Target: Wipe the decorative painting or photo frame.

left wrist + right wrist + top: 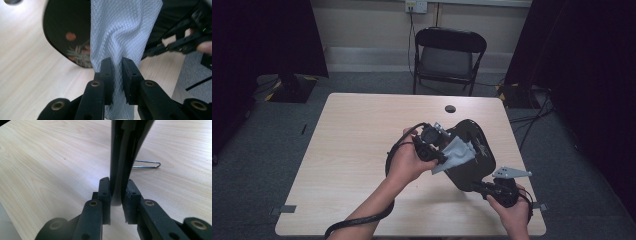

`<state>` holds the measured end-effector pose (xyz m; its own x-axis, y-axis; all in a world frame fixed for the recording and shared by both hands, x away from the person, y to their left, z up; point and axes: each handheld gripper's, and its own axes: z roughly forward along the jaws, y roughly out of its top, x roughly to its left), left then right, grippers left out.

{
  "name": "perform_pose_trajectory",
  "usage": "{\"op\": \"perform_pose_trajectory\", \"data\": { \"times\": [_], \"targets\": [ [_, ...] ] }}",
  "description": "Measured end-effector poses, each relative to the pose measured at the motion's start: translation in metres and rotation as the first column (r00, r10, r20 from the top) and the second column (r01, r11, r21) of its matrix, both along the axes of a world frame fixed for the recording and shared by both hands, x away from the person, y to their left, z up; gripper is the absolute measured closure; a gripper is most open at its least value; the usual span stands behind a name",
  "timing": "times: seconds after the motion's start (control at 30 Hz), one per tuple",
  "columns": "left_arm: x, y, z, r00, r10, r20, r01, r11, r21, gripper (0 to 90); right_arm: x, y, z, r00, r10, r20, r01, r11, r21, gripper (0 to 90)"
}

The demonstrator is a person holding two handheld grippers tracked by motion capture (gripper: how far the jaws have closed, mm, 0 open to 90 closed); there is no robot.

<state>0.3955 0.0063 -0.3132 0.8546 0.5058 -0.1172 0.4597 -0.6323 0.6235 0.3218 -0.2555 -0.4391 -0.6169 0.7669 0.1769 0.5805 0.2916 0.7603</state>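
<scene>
A black lacquered tray [469, 150] with a painted plant-and-fruit motif [75, 50] is held tilted above the table. My right gripper [484, 189] is shut on its near rim [120, 170], the jaws pinching the thin edge. My left gripper [439, 152] is shut on a pale grey waffle-weave cloth [457, 154], which lies against the tray's face [65, 22]. In the left gripper view the cloth [122, 32] runs up from between the jaws, and the right gripper [185, 42] shows at the far right.
The light wooden table [357, 140] has a round cable hole [450, 108] near its far edge. A bent metal wire [147, 165] lies on the tabletop behind the tray. A black folding chair [448, 57] stands beyond the table. Dark curtains flank both sides.
</scene>
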Motion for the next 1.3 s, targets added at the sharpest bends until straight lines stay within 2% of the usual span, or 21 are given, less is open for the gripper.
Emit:
{"op": "perform_pose_trajectory", "data": {
  "times": [0.07,0.23,0.3,0.43,0.53,0.7,0.77,1.07,1.3],
  "targets": [
    [0.001,-0.001,0.008,1.0000,0.001,0.004,-0.001,0.9996,-0.028,80.1,0.000,0.000,0.000,1.0000,0.000,0.000,0.000,1.000,0.002,79.0],
    [0.001,-0.006,0.020,0.9995,0.008,0.029,-0.006,0.9979,-0.064,80.0,0.000,0.000,0.000,1.0000,0.001,0.000,-0.001,1.000,0.001,79.0],
    [0.001,-0.010,0.019,0.9995,0.005,0.030,-0.004,0.9986,-0.052,80.0,0.000,0.000,0.000,1.0000,-0.001,-0.002,0.001,1.000,0.001,79.0],
    [0.000,-0.017,0.010,0.9998,-0.009,0.020,0.010,0.9995,-0.030,80.0,0.000,0.000,0.000,1.0000,0.001,-0.001,-0.001,1.000,0.000,79.0],
    [0.000,-0.023,-0.002,0.9997,-0.016,0.018,0.016,0.9998,-0.011,80.0,0.000,0.000,0.000,1.0000,0.001,-0.003,-0.001,1.000,0.000,79.0],
    [0.001,-0.027,-0.015,0.9999,-0.015,0.007,0.015,0.9999,0.002,80.0,0.001,-0.001,0.000,1.0000,0.003,-0.003,-0.003,1.000,0.000,79.0],
    [0.001,-0.027,-0.017,0.9998,-0.015,0.011,0.015,0.9998,0.009,80.0,0.001,-0.001,0.000,1.0000,0.003,-0.002,-0.003,1.000,0.000,79.0],
    [-0.001,-0.029,-0.043,0.9998,-0.015,-0.010,0.016,0.9986,0.051,80.0,0.001,-0.001,0.000,1.0000,0.003,-0.004,-0.003,1.000,-0.001,79.0],
    [-0.002,-0.028,-0.057,0.9996,-0.011,-0.026,0.012,0.9982,0.059,80.1,0.001,0.000,0.000,1.0000,0.002,-0.004,-0.002,1.000,-0.003,79.0]
  ]
}}
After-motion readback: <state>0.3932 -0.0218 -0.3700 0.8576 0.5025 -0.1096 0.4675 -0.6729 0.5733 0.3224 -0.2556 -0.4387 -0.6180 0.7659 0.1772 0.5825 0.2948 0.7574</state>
